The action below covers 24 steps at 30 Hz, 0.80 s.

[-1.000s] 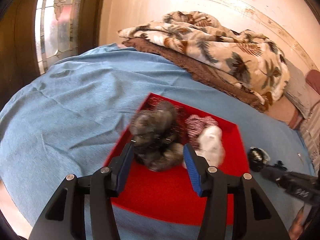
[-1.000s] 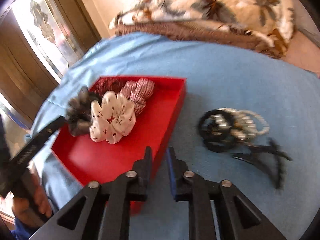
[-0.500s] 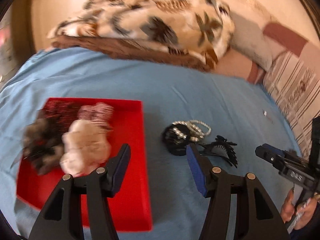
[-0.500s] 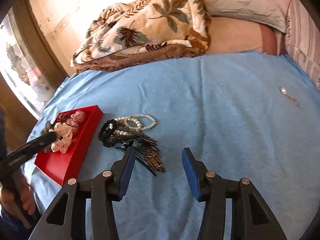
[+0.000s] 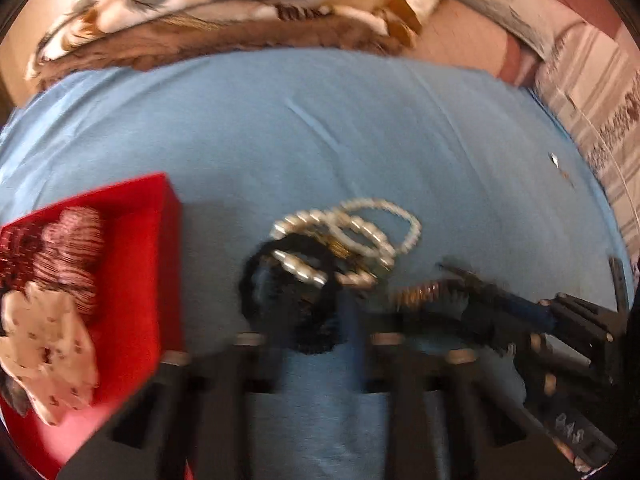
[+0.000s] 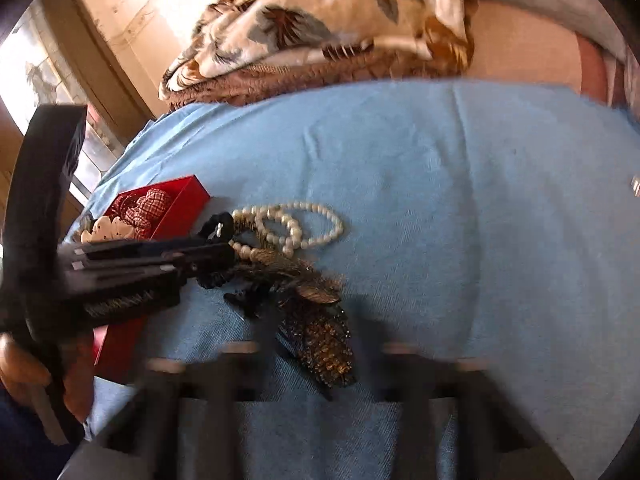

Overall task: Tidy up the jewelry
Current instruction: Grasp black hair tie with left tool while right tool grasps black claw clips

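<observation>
A red tray at the left holds a white scrunchie and a red checked one; it also shows in the right wrist view. Pearl bracelets and a black scrunchie lie on the blue sheet beside it. My left gripper is open and blurred, right at the black scrunchie. My right gripper is open around a dark beaded hair clip. The pearls lie just beyond it.
The blue sheet covers the bed. A leaf-patterned blanket and pillows lie at the far edge. A small metal piece lies far right. A window and wooden frame stand at the left.
The left gripper swung right from the tray to the black scrunchie. The right gripper moved forward and down onto the hair clip. Both views are now motion-blurred.
</observation>
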Motion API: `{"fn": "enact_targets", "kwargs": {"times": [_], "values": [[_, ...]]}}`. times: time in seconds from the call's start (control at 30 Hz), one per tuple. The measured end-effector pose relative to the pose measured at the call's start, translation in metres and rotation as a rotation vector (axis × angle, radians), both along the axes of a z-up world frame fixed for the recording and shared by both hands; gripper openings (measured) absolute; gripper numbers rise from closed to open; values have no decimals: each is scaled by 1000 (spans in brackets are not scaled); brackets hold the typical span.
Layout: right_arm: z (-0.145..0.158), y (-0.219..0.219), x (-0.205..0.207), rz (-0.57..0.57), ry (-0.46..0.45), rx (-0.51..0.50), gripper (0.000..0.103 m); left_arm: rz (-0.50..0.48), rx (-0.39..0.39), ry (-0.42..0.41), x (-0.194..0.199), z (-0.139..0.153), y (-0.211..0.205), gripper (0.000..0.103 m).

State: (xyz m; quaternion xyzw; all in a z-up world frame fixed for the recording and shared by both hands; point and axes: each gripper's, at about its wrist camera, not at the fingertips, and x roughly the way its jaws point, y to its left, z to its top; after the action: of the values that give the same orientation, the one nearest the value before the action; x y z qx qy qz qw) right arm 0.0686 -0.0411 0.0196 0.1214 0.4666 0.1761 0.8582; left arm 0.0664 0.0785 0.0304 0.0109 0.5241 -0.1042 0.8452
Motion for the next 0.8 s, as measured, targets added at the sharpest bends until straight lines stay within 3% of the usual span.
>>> {"fn": "enact_targets", "kwargs": {"times": [0.23, 0.37, 0.43, 0.47, 0.53, 0.6, 0.8], "values": [[6, -58, -31, -152, 42, -12, 13, -138, -156, 61, -44, 4, -28, 9], [9, -97, -59, -205, 49, -14, 14, -235, -238, 43, -84, 23, -39, 10], [7, -111, -72, -232, 46, -16, 14, -235, -241, 21, -98, 30, -36, 16], [6, -114, -76, -239, 45, -15, 14, -229, -228, 13, -100, 32, -34, 30], [3, -122, -81, -256, 39, -5, 31, -189, -195, -16, -104, 35, -25, 48], [1, -124, -84, -281, 31, -14, 46, -154, -193, -9, -100, 34, -18, 48], [-1, -124, -87, -283, 7, -17, 47, -53, -167, 7, -91, 19, -1, 48]]}}
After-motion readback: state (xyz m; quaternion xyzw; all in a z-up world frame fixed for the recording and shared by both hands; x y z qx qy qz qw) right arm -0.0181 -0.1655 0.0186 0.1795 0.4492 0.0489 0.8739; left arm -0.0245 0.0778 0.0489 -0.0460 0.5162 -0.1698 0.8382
